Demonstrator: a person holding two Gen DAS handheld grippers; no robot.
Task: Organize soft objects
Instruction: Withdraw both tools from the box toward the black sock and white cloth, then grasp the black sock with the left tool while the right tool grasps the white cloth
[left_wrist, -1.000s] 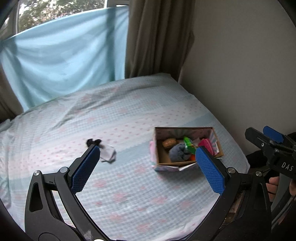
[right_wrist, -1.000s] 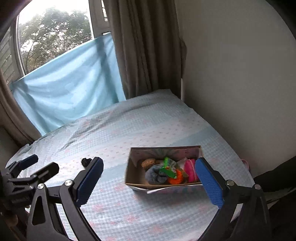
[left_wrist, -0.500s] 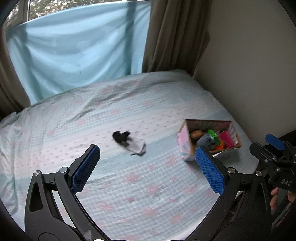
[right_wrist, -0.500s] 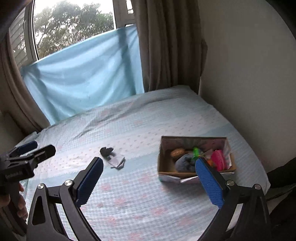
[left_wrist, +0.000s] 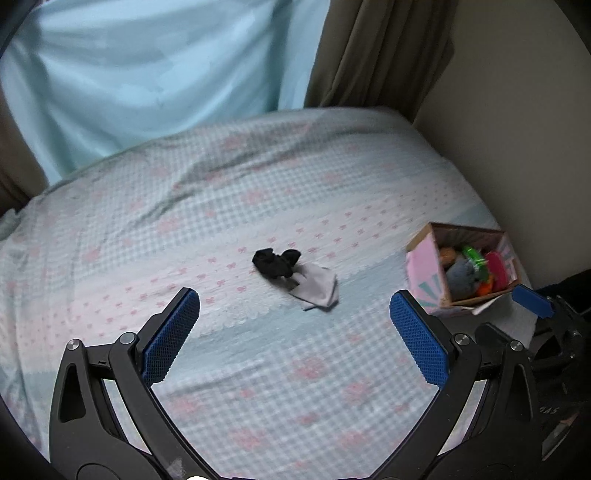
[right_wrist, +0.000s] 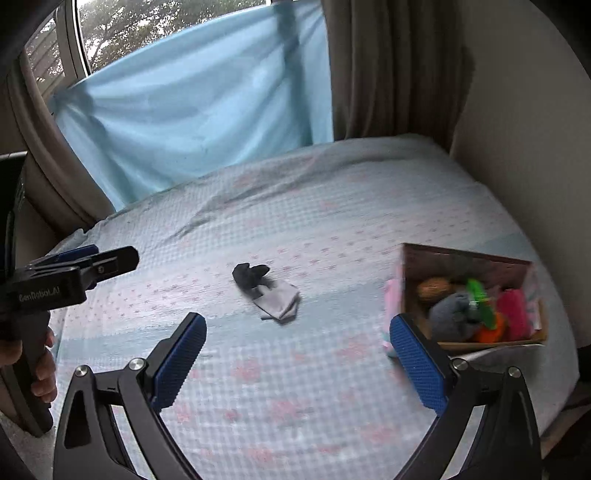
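Left wrist, socks (left_wrist: 295, 275) beyond spread fingers (left_wrist: 171, 334)

A crumpled black sock (left_wrist: 276, 262) and a flattened grey sock (left_wrist: 317, 287) lie touching near the middle of the checked bedsheet (left_wrist: 258, 369). Well apart, by the bed's right edge, an open cardboard box (right_wrist: 465, 258) holds a grey bundle (right_wrist: 452, 317), brown, green, orange and pink soft items.
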